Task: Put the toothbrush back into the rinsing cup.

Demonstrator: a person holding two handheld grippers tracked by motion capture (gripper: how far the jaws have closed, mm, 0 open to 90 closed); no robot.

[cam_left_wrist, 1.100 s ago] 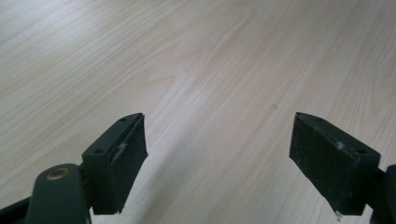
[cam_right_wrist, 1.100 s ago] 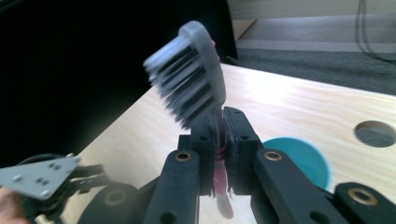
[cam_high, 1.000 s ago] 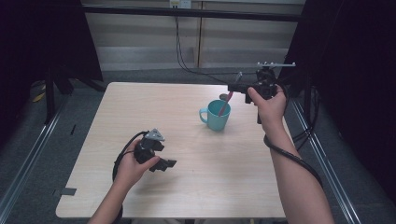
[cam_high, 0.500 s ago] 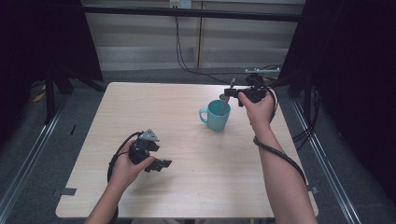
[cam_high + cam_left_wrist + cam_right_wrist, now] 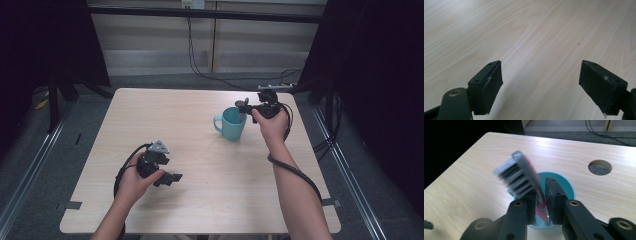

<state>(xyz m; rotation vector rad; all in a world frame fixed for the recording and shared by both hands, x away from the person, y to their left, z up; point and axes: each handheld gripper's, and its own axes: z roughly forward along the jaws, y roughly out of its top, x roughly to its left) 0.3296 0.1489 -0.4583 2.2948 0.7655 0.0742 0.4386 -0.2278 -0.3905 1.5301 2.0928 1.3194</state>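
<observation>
The toothbrush stands head-up in the teal mug, its pink-striped handle going down into the mug and its grey bristled head blurred above the rim. The mug sits on the far right part of the counter, handle toward the left in the high view. The right gripper hangs directly over the mug; its jaws have just been opening, the handle is between them, and a slight gap shows on the handle's right side. A round hole lies in the counter beyond the mug. The left gripper rests low over bare wood at the near left, well apart from the mug, jaws wide apart with nothing between them.
</observation>
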